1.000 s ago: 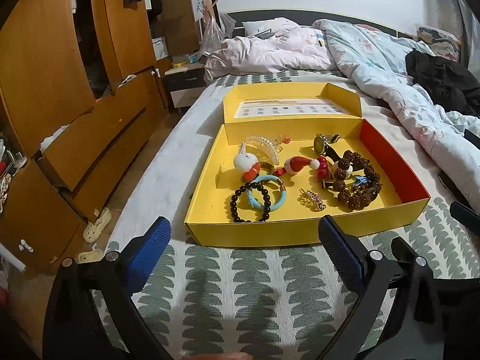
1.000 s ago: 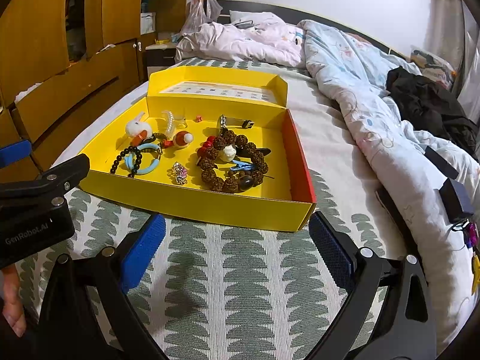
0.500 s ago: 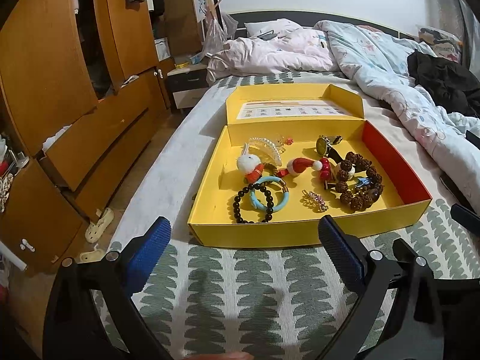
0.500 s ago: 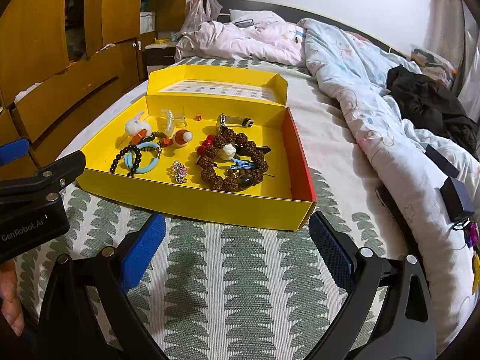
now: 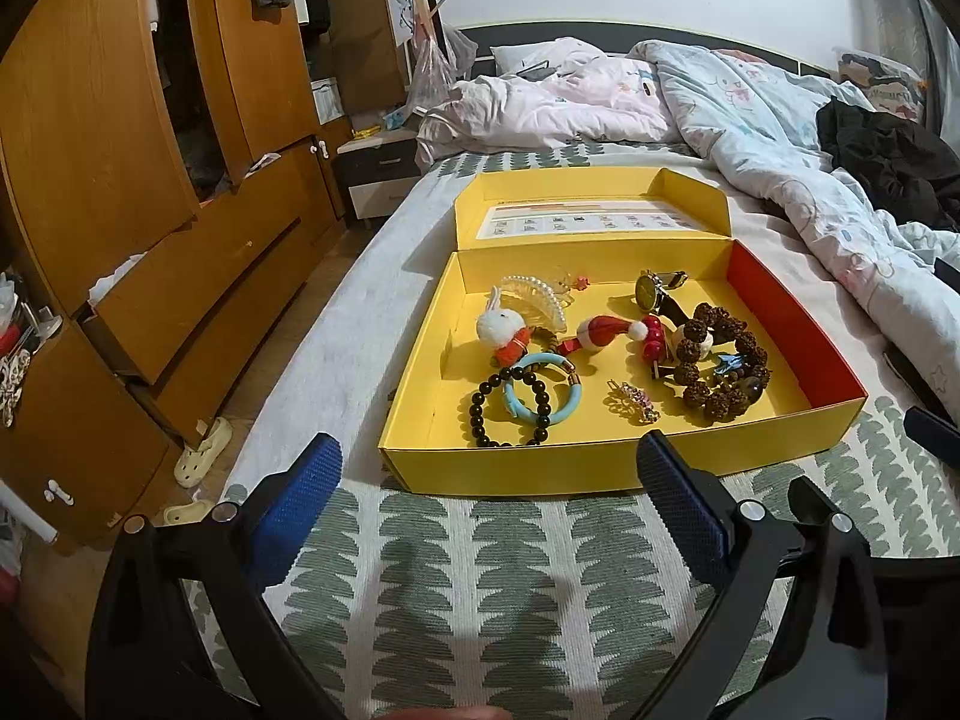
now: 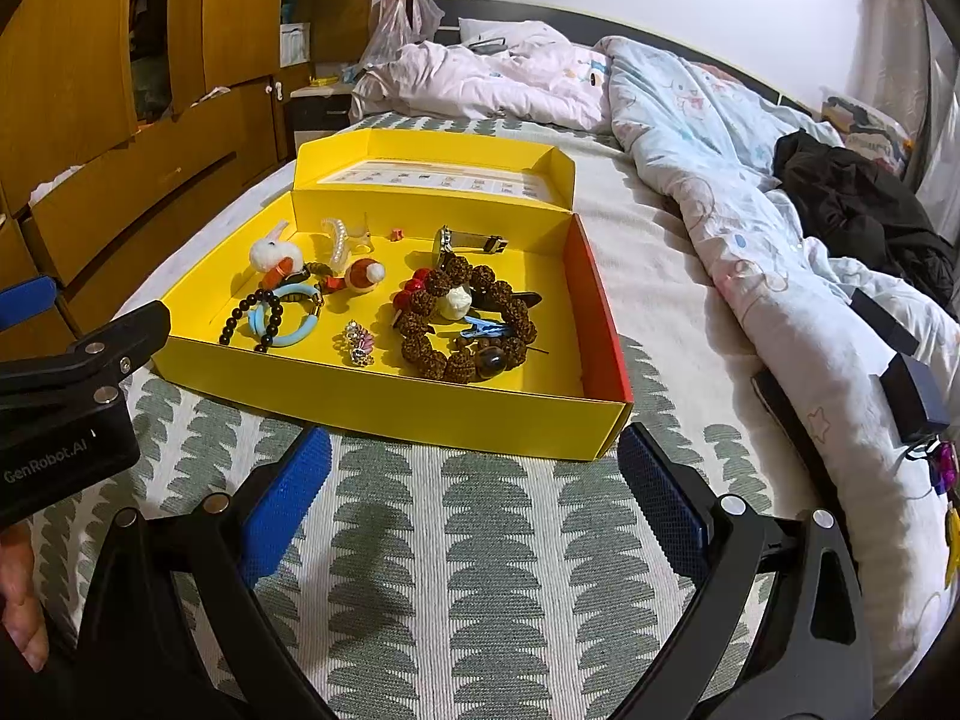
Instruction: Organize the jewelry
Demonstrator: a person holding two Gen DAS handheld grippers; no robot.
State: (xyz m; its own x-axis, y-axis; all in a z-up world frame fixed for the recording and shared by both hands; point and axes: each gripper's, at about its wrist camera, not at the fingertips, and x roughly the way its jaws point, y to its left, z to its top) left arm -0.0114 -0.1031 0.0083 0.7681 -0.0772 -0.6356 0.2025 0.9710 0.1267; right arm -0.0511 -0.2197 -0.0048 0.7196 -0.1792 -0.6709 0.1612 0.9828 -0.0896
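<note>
An open yellow box (image 5: 540, 471) (image 6: 420, 408) lies on the bed. It holds a black bead bracelet (image 5: 480, 414), a blue bangle (image 5: 567, 405), a brown bead bracelet (image 5: 720, 399) (image 6: 432, 357), a watch (image 5: 651, 291), a white rabbit charm (image 5: 498, 324), a Santa hat charm (image 5: 600, 330), a pearl hair claw (image 5: 537, 294) and a small sparkly clip (image 6: 358, 344). My left gripper (image 5: 489, 501) is open and empty just short of the box's near wall. My right gripper (image 6: 474, 489) is open and empty, also just short of the box.
A green leaf-patterned cover (image 5: 480, 588) lies under both grippers. A rumpled quilt (image 6: 750, 228) and black clothing (image 6: 852, 198) fill the bed's right side. A wooden wardrobe with drawers (image 5: 150, 240) stands left of the bed. The left gripper's body (image 6: 66, 420) shows at the right view's left edge.
Both grippers have shifted only slightly; the box sits a little further right in the left wrist view. Both stay open and empty.
</note>
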